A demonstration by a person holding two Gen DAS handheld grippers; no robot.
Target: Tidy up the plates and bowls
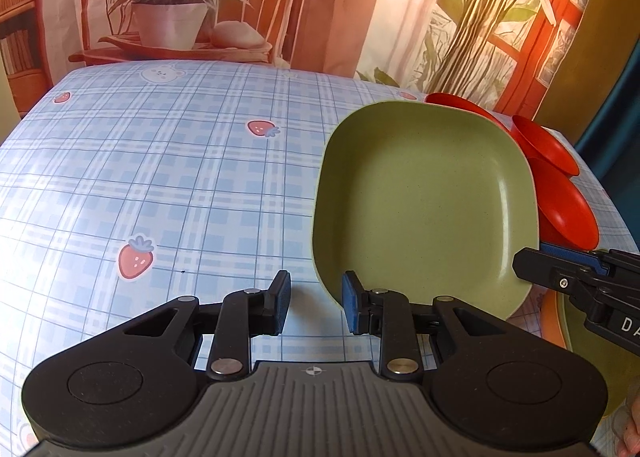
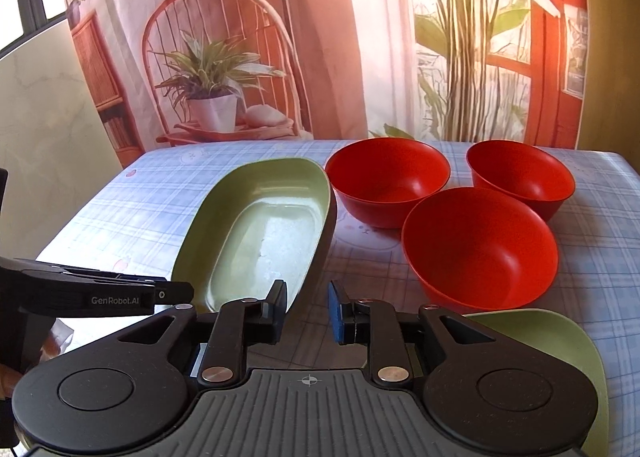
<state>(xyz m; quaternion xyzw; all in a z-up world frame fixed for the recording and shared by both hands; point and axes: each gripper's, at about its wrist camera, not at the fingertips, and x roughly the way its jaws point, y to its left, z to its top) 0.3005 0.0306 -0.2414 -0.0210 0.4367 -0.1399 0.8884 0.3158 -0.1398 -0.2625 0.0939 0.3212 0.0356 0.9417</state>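
A green square plate [image 1: 428,201] is tilted up off the table; it also shows in the right wrist view [image 2: 264,233]. My left gripper [image 1: 316,303] is open, its right pad at the plate's near rim, the left pad outside it. My right gripper [image 2: 307,309] is open, its left pad at the plate's other rim. Neither jaw is closed on the plate. Three red bowls [image 2: 386,181] [image 2: 520,177] [image 2: 480,249] stand upright to the right. A second green plate [image 2: 560,345] lies under my right gripper.
The table wears a blue plaid cloth [image 1: 160,185] with strawberry prints. A printed backdrop [image 2: 320,37] hangs behind the far edge. The right gripper's body [image 1: 580,281] shows at the right of the left wrist view; the left gripper's body [image 2: 100,293] shows at the left of the right wrist view.
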